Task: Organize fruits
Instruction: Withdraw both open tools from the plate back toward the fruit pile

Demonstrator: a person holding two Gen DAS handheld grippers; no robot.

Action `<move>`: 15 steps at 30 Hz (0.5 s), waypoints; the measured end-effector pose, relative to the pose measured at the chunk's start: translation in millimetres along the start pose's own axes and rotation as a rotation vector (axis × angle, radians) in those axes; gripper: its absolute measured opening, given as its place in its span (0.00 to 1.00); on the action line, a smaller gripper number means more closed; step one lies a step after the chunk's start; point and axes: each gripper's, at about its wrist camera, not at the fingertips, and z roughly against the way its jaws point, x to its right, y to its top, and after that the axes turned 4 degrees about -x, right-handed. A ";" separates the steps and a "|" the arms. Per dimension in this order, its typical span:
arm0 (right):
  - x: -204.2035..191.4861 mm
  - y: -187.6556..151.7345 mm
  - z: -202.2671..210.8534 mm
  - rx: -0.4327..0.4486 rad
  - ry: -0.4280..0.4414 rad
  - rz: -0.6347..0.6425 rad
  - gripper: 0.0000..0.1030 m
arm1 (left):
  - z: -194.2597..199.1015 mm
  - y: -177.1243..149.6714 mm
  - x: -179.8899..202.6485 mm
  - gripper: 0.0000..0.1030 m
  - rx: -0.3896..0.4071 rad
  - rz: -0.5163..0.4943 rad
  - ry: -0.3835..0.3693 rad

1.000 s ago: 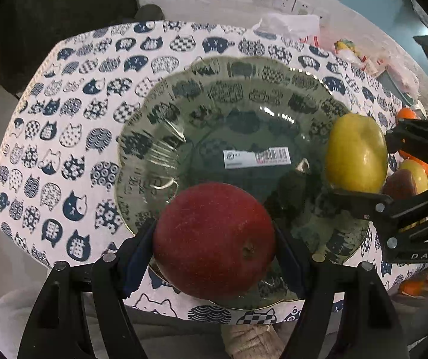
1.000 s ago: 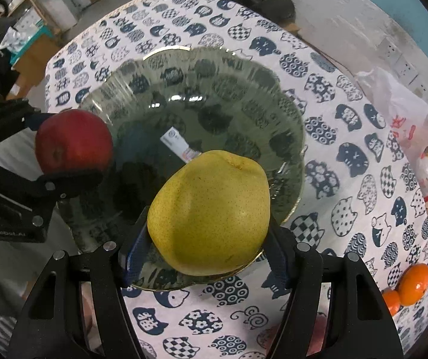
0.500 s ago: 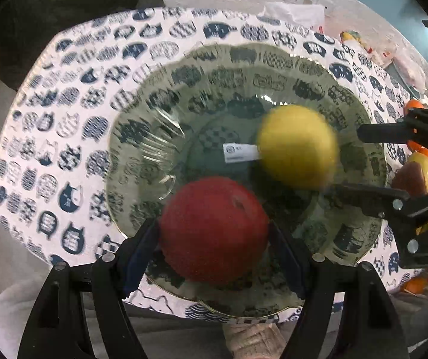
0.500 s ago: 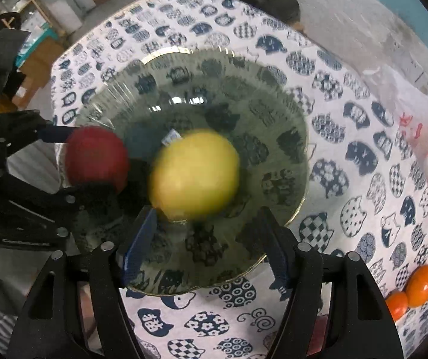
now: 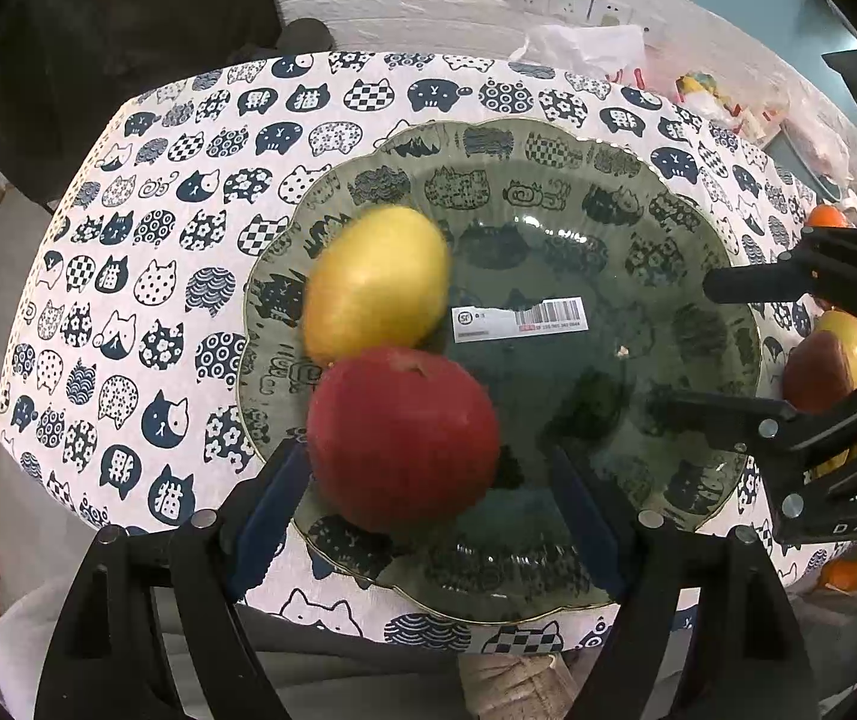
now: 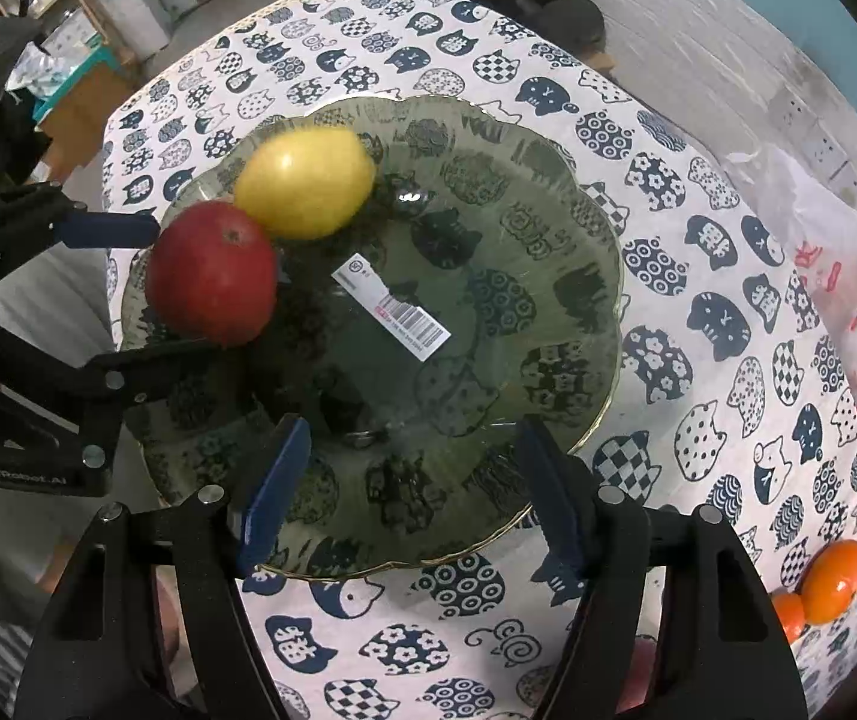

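Apple [image 5: 402, 438] sits loose inside spread left gripper [image 5: 428, 516], touching pear [image 5: 375, 282].

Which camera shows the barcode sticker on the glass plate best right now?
The left wrist view: the barcode sticker lies nearly level and unobstructed mid-plate, beside the yellow pear. The right wrist view also shows the whole sticker, but there it runs diagonally, so it reads less easily.

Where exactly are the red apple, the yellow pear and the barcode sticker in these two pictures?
red apple [image 6: 212, 273], right wrist view, middle of its red skin.
yellow pear [image 6: 305, 183], right wrist view, centre of its yellow side.
barcode sticker [image 5: 521, 319], left wrist view, middle of the white label on the plate.
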 end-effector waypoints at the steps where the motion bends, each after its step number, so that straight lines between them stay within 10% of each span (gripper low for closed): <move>1: 0.0 0.1 -0.1 0.000 -0.001 0.001 0.68 | 0.5 0.4 0.3 0.81 0.001 -0.001 0.003; 15: 27.5 -16.0 42.1 0.058 -0.046 -0.091 0.70 | 19.3 16.2 20.0 0.81 0.049 -0.039 0.017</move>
